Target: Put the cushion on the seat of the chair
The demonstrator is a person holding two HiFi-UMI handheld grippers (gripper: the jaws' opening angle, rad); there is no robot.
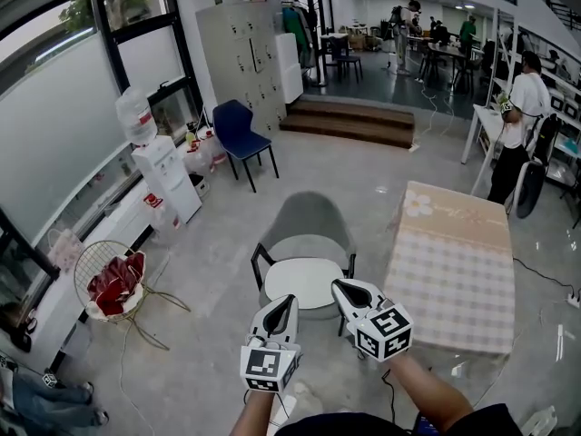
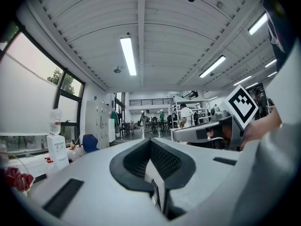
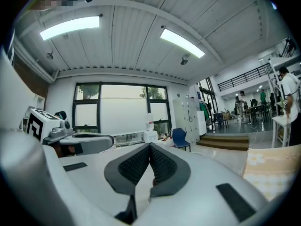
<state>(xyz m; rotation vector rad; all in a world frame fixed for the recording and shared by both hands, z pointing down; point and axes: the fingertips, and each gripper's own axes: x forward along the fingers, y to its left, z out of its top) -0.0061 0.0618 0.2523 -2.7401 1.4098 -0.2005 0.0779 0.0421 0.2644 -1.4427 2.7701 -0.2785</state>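
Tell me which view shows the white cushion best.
The head view. It looks down on the white cushion, which lies on the seat of the grey chair, so its round outline and its place are clear. The left gripper view and the right gripper view look level across the room and show neither cushion nor grey chair.

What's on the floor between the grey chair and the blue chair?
Nothing. The head view shows only bare floor between the grey chair and the blue chair.

A white cushion (image 1: 304, 280) lies on the grey chair (image 1: 307, 216) seat beside a checked table (image 1: 449, 271).
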